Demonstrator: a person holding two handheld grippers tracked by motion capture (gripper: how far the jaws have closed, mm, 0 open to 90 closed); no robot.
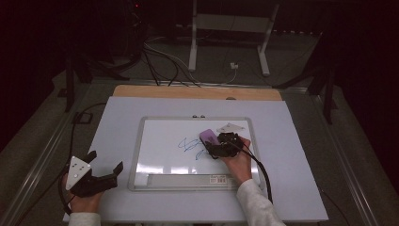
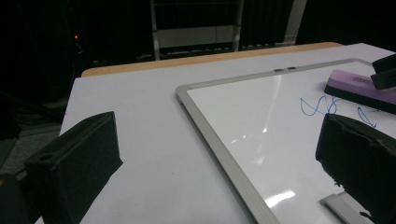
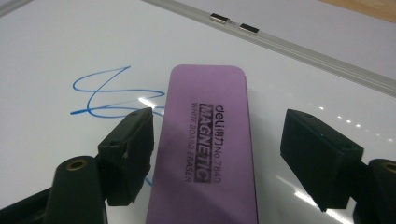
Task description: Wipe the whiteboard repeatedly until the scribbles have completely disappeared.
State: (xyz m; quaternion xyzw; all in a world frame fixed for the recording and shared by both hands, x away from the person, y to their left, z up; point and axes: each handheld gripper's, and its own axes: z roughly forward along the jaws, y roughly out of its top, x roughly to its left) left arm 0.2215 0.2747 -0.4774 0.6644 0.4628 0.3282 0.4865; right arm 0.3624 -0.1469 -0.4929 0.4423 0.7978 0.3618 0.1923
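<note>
A: Near edge first. Left hand-held gripper [image 1: 104,165] rests on the tabletop [image 1: 117,122] left of the whiteboard [image 1: 155,136]; jaws spread wide, nothing between them.

B: Right hand-held gripper [image 3: 217,140]?

A: Over the board's right half; jaws apart, straddling the purple eraser [image 3: 205,140]; left jaw touching or just beside its edge, right jaw clear; not clamped.

B: Eraser position?

A: Flat on the board, label up, just right of the blue scribble [image 3: 102,95]; beyond it, the board's top frame [image 3: 299,49].

My purple eraser [image 3: 205,140] carries black lettering. The whiteboard [image 1: 160,141] is white with a silver frame and blue scribbles [image 3: 107,95]. The table [image 1: 291,141] is pale lavender, its far edge wood-brown.
</note>
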